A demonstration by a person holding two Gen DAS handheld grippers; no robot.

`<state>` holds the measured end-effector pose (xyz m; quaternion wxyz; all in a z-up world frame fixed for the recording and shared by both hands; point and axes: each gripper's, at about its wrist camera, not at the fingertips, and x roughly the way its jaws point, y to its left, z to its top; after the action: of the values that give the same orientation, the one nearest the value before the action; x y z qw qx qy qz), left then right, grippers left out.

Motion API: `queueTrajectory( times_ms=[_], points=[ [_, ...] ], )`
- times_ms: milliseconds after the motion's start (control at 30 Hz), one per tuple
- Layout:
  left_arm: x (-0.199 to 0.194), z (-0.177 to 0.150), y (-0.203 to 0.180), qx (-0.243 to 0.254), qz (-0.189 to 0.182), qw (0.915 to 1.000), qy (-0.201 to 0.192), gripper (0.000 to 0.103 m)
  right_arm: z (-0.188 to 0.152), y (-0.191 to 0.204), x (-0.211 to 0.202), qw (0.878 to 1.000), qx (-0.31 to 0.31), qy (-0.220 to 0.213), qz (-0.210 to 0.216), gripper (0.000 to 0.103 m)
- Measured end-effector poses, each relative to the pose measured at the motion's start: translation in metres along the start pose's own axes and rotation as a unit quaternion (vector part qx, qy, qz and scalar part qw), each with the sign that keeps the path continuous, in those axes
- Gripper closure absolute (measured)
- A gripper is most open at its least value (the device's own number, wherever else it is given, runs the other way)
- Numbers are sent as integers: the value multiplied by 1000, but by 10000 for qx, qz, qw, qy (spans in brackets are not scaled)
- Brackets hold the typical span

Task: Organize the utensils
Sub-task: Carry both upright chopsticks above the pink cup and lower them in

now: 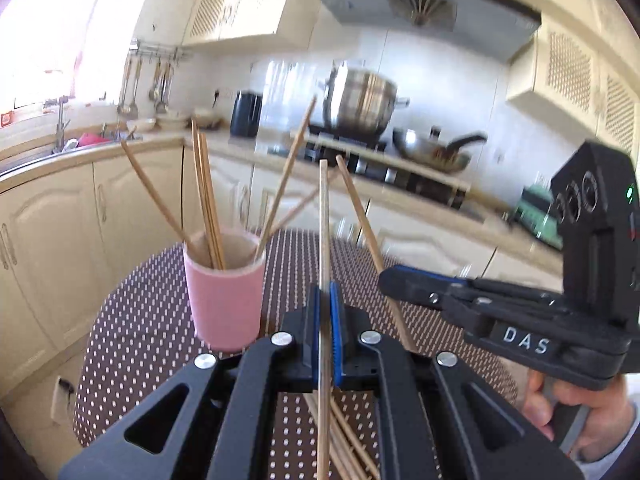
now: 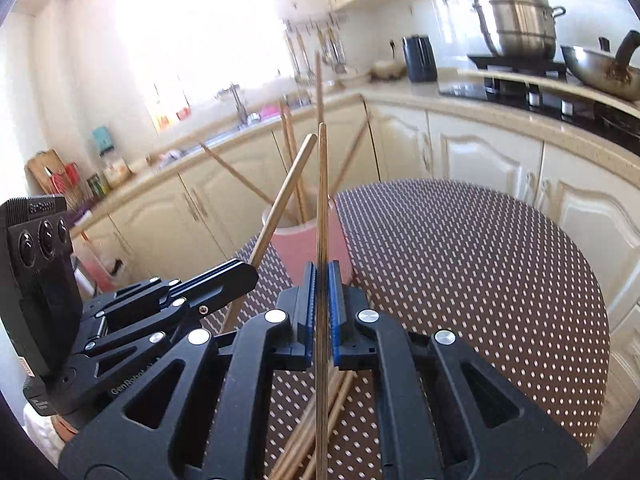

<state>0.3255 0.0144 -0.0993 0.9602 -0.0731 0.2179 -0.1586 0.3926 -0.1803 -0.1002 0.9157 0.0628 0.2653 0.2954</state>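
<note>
A pink cup (image 1: 224, 292) stands on the dotted round table (image 1: 140, 320) and holds several wooden chopsticks (image 1: 206, 200). My left gripper (image 1: 327, 312) is shut on one upright chopstick (image 1: 323, 220), just right of the cup. My right gripper (image 2: 321, 296) is shut on another chopstick (image 2: 322, 200), with the cup (image 2: 304, 248) straight behind it. Each gripper shows in the other's view: the right (image 1: 396, 280) holding a slanted chopstick (image 1: 360, 216), the left (image 2: 240, 276) holding its stick (image 2: 280, 204). Several loose chopsticks (image 2: 316, 432) lie on the table under the grippers.
Cream kitchen cabinets (image 2: 480, 152) ring the table. A steel pot (image 1: 360, 100) and a wok (image 1: 432, 152) sit on the stove, a sink (image 1: 60, 148) at the left. The table's right half (image 2: 480, 280) bears only its cloth.
</note>
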Motion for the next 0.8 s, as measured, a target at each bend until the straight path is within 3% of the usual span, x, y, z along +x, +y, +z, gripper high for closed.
queueTrajectory(
  times_ms=[333, 633, 800],
  points=[
    [-10, 33, 22, -486, -151, 9939, -976, 98, 32, 10, -9, 9955, -83, -932, 151, 97],
    [1, 60, 48, -827, -69, 9759, -2020, 98, 58, 28, 14, 9789, -285, -1968, 474, 97],
    [14, 71, 57, -723, 40, 9682, -2393, 98, 68, 43, 37, 9667, -555, -2443, 525, 97]
  ],
)
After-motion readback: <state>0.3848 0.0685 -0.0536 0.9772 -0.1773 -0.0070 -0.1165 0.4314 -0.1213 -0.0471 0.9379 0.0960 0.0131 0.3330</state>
